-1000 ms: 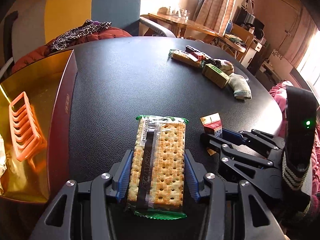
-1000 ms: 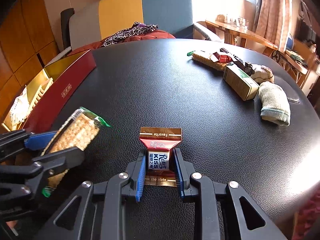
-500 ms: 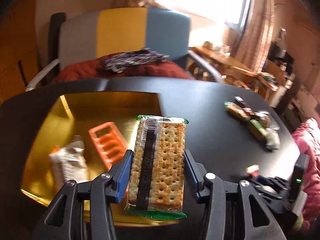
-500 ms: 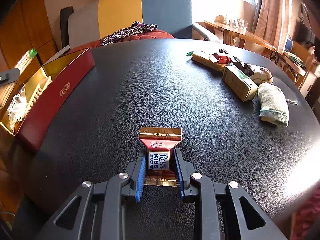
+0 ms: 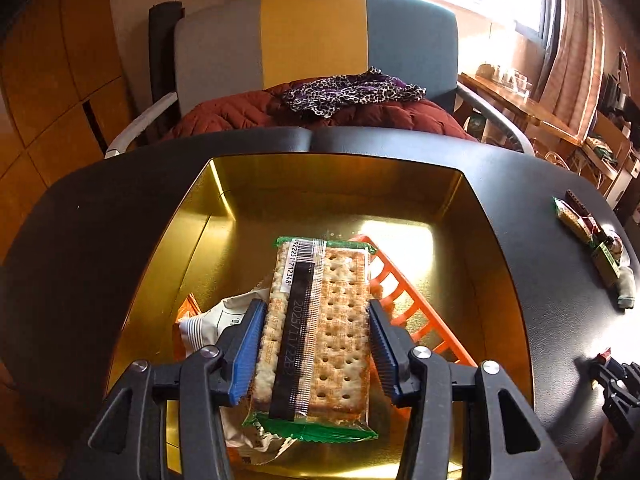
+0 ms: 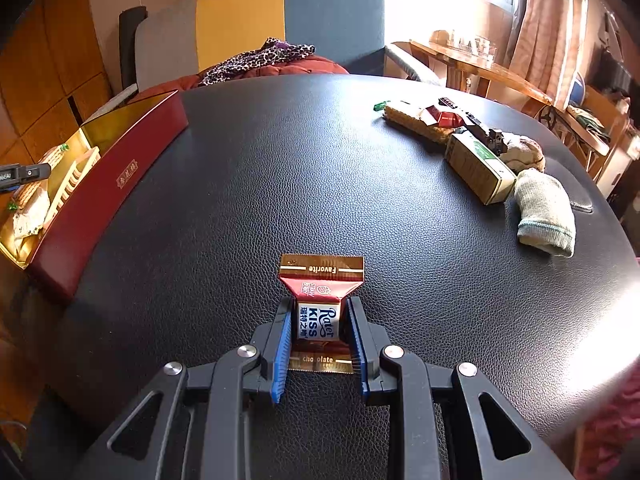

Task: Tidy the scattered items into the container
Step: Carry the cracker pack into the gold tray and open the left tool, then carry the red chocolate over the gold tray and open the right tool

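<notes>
With the left gripper (image 5: 316,348) clamped on the cracker pack (image 5: 316,328) over the gold box (image 5: 496,264), step is drop-off: open jaws. Right gripper (image 6: 319,342) pinches the chocolate (image 6: 319,312) on the table (image 6: 320,168); carry it left next. Far right, more items (image 6: 476,148) wait.

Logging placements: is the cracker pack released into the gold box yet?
Not released: the left tool grips the cracker pack above the gold box.

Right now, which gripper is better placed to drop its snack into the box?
Left. The left gripper holds the cracker pack over the gold box; the right gripper holds the chocolate over the table.
</notes>
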Motion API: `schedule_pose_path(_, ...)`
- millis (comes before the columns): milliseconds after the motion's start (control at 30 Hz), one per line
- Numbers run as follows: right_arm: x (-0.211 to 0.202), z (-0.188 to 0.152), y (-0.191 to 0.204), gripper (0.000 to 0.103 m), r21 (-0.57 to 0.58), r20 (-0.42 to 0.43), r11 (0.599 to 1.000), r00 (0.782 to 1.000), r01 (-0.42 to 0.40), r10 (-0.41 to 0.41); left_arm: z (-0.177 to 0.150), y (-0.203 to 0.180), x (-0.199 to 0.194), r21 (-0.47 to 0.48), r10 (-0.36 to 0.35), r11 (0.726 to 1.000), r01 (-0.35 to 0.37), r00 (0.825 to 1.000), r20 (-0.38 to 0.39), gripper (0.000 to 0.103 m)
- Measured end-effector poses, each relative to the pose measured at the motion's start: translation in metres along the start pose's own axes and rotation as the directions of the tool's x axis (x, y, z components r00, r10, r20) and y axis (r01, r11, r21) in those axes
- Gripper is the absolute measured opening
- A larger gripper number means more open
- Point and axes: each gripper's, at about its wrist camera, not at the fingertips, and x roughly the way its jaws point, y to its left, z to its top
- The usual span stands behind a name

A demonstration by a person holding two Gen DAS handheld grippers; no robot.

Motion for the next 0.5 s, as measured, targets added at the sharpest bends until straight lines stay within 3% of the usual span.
schedule_pose_path(300, 0.002, 0.002, -0.002, 0.026, -0.014, -0.005, 1.0, 1.0, 0.005, -0.005, -0.003, 0.004, -0.025, -0.043, -0.043, 0.998, 0.046, 0.997, 0.059, 0.06)
schedule_pose_path(500, 0.002, 0.003, -0.001, 0.026, -0.023, -0.005, 1.0, 1.0, 0.011, -0.011, -0.028, 0.036, -0.051, -0.176, -0.058, 0.982, 0.071, 0.995, 0.08, 0.06)
